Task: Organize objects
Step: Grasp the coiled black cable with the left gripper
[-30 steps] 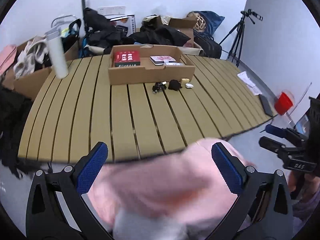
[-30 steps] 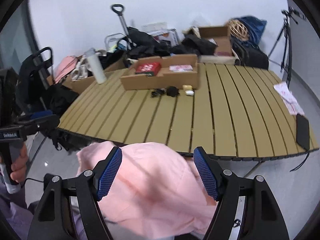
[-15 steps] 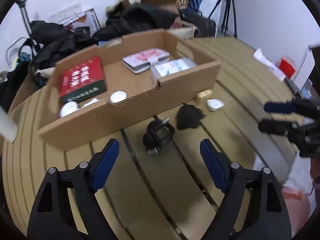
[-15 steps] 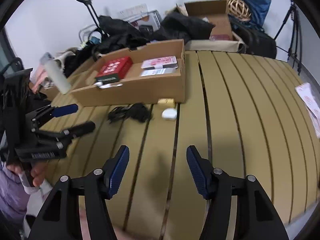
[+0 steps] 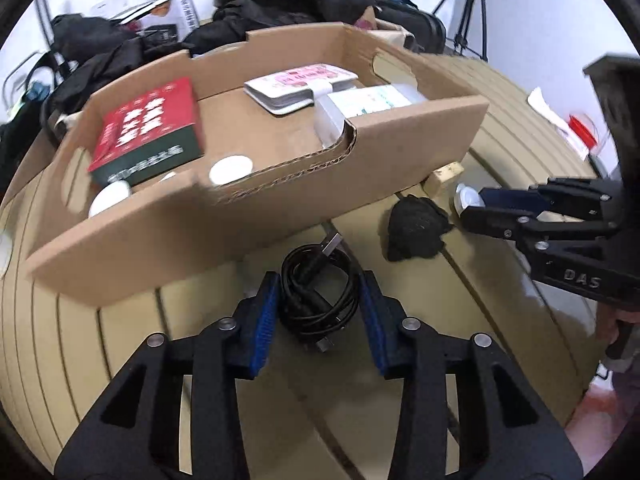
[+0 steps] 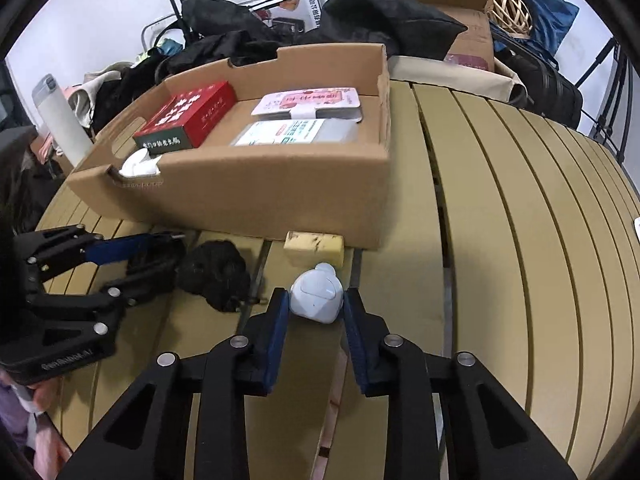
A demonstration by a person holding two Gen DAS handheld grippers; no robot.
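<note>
Your left gripper (image 5: 319,300) has just been closing its jaws around the coiled black cable (image 5: 318,292) on the slatted table (image 6: 520,240), and the blue pads now sit against both sides of the coil, clenched on it. The cable lies just in front of the cardboard tray (image 5: 280,208), at about 6 o'clock from the tray's cut-out notch.

Your right gripper (image 6: 316,308) has likewise just been closing, and its pads now press the flanks of a small white earbud case (image 6: 317,298), grasping it. The case rests on the table, just at 6 o'clock of a pale yellow block (image 6: 314,250) that touches the tray's front wall. At 9 o'clock of the case lies a crumpled black fabric lump (image 6: 216,276), and beyond that, further toward 9 o'clock, you can see the left gripper with the cable.

From the left wrist view, the right gripper (image 5: 472,210) comes in from 3 o'clock, with the fabric lump (image 5: 414,234) between the two tools.

Inside the tray, a red and green box (image 6: 188,118) lies at the 9 o'clock end, a pink card pack (image 6: 310,102) and a clear-lidded white pack (image 6: 296,132) at the 3 o'clock end, and white round lids (image 5: 230,168) near the front wall. A white bottle (image 6: 62,120) stands on the table at 9 o'clock of the tray. Dark bags and clothing (image 6: 380,12) pile up behind at 12 o'clock.
</note>
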